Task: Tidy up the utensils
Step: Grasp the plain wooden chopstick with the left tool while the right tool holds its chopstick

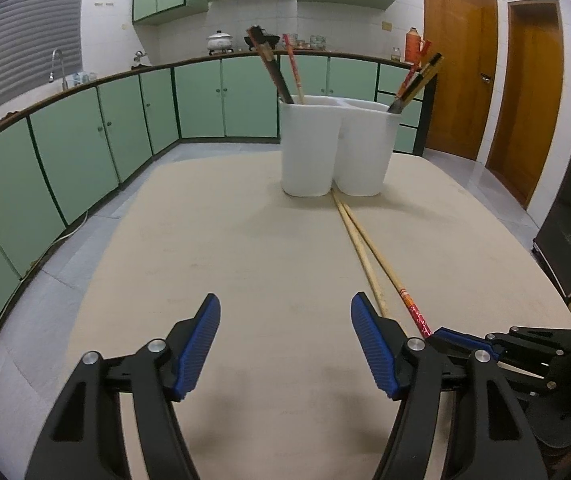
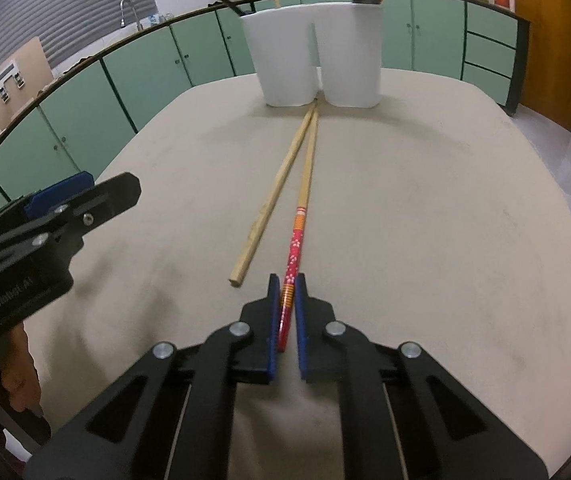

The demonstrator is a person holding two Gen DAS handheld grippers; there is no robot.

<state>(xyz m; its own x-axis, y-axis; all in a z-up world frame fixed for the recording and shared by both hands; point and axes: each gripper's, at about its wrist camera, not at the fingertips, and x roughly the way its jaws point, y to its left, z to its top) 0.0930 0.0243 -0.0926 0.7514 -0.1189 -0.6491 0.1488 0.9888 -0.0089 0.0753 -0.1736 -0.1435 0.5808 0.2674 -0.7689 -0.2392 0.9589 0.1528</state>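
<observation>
Dim greenish indoor light, soft shadows, heavy fisheye bending, dark vignetted corners, slight blur.

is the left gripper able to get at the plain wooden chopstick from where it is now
Probably yes. The left gripper is open and holds nothing, and the plain wooden chopstick lies bare on the table beside its right jaw. The right gripper, shut on the red-handled chopstick next to it, crowds that side.

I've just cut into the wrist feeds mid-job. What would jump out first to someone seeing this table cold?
The right gripper, its fingers shut on the red patterned end of a chopstick that lies on the table. A plain wooden chopstick lies beside it, both tips meeting at the foot of the white two-compartment holder, where more utensils stand. The left gripper hangs open and empty.
</observation>
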